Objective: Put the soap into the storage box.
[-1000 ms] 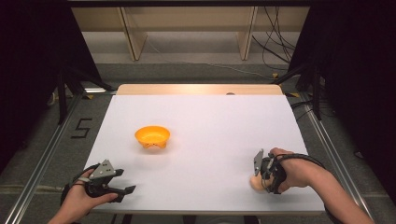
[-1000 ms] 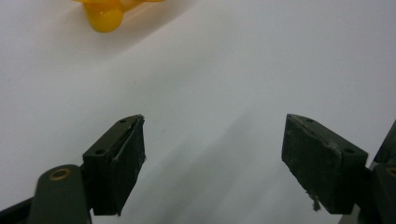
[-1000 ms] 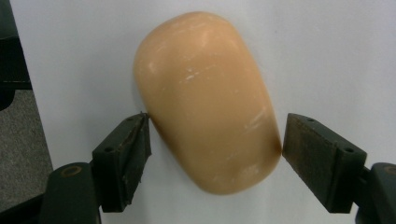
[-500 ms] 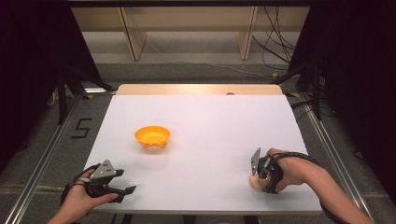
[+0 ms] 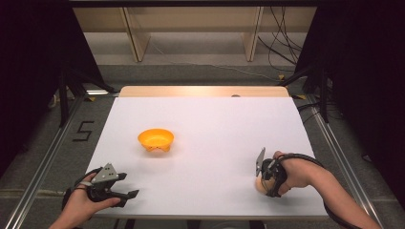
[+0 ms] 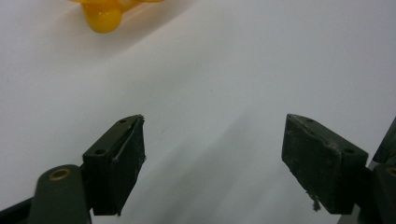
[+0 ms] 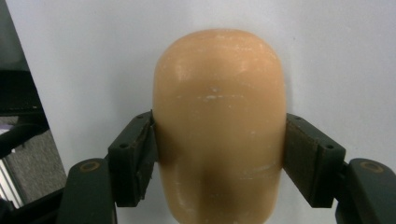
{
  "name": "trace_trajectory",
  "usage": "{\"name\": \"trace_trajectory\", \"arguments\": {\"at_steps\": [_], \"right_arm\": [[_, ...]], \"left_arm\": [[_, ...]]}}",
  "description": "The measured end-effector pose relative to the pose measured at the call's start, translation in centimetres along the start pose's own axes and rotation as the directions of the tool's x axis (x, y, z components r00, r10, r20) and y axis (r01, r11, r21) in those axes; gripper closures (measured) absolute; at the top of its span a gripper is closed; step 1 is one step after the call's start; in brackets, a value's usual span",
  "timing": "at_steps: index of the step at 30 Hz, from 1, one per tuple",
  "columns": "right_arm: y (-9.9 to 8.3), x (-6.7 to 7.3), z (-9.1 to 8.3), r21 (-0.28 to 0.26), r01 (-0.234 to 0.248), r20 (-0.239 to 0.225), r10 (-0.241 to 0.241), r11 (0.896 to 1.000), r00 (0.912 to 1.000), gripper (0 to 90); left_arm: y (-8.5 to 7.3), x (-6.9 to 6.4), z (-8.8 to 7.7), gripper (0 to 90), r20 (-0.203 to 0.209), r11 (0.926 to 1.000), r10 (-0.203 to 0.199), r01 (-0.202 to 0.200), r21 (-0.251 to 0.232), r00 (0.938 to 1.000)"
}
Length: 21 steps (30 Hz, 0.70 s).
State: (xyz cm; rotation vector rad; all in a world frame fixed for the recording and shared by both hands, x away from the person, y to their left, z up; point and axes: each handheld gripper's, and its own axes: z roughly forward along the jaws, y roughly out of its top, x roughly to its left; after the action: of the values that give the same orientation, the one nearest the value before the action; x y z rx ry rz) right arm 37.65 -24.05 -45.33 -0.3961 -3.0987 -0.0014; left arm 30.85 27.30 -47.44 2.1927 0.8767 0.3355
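A tan egg-shaped object (image 7: 219,126) sits between the jaws of my right gripper (image 7: 219,158), which press on both its sides. In the high view that gripper (image 5: 263,183) points down at the table's front right with the tan object (image 5: 260,184) under it. My left gripper (image 5: 125,192) rests at the front left, open with nothing between its pads (image 6: 126,154). An orange bowl (image 5: 155,140) stands left of centre on the white table (image 5: 215,129); its base (image 6: 105,16) peeks in at the top of the left gripper view.
The white table top ends in a wooden strip (image 5: 205,91) at the far side. Metal rails (image 5: 43,162) run along both sides of the table. The front edge lies close beneath both hands.
The right hand has shifted slightly left and down toward the front edge, with the tan object under the gripper. The left gripper has stayed put.
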Motion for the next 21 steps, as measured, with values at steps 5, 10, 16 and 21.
{"name": "trace_trajectory", "arguments": {"at_steps": [5, 10, 16, 21], "right_arm": [[-0.3, 0.0, 0.0, -0.016, -0.038, -0.008, 0.038, 0.999, 0.9992, 33.1], [-0.7, -0.1, 0.0, -0.036, -0.058, -0.010, 0.057, 0.998, 0.9983, 33.2], [-1.4, -0.3, 0.1, -0.104, -0.080, -0.008, 0.080, 0.991, 0.9968, 33.2], [-2.1, -0.2, -0.1, -0.145, -0.125, -0.018, 0.123, 0.982, 0.9922, 33.3]], "left_arm": [[0.0, 0.0, 0.0, 21.1, 0.005, 1.0000, -0.003, 0.003, -0.001, 1.0000], [0.0, -0.1, 0.1, 21.1, 0.008, 0.9996, -0.027, 0.027, -0.004, 0.9996], [0.0, -0.1, 0.1, 21.1, 0.009, 0.9996, -0.027, 0.027, -0.004, 0.9996], [0.0, -0.1, 0.1, 21.1, 0.007, 0.9996, -0.028, 0.028, -0.006, 0.9996]]}}
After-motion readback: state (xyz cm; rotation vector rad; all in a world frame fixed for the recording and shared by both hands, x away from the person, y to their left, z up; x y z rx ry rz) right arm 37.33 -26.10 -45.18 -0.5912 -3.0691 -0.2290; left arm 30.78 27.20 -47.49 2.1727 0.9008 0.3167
